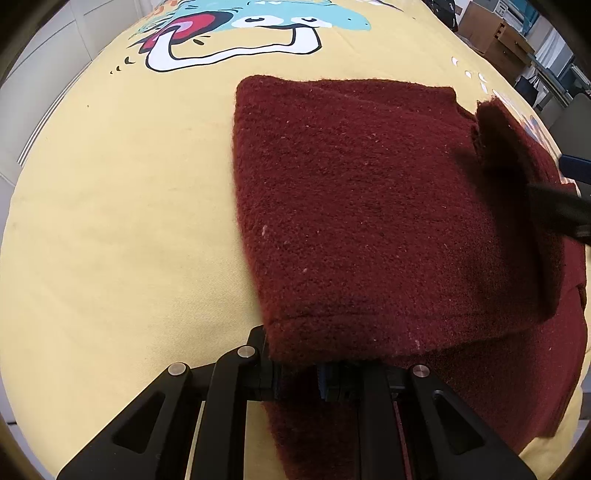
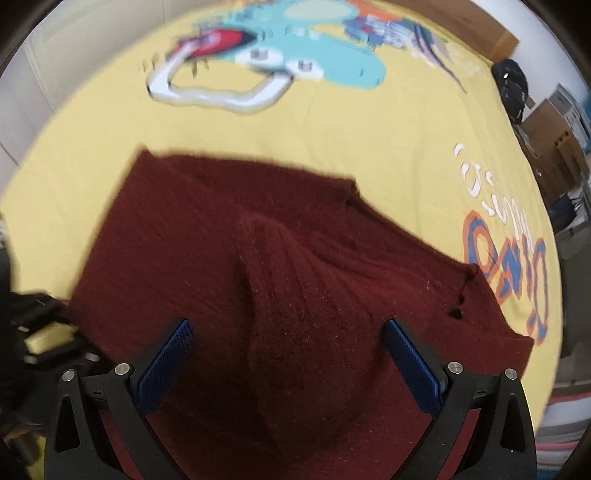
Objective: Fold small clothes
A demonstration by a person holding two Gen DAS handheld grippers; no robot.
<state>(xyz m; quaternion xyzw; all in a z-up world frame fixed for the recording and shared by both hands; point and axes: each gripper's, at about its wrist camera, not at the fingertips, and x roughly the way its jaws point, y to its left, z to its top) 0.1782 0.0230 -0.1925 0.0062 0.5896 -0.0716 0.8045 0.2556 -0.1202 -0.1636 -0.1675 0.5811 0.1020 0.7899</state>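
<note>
A yellow cloth (image 1: 110, 206) spreads across the tabletop under my view, printed with a cartoon creature (image 1: 258, 22) in turquoise, white and red at the far side, and with orange and blue lettering (image 2: 506, 266) toward the right edge. To my left stand pale cabinet fronts (image 1: 48, 66) with panel seams, lit evenly and without hard shadows. Off to the far right, past the cloth's edge, brown cardboard boxes (image 1: 495, 37) are stacked beside shelving whose contents are too small to make out. A black bag (image 2: 513, 88) sits near more boxes (image 2: 550, 129) there. Low on the right a striped fabric (image 2: 561, 424) shows.
</note>
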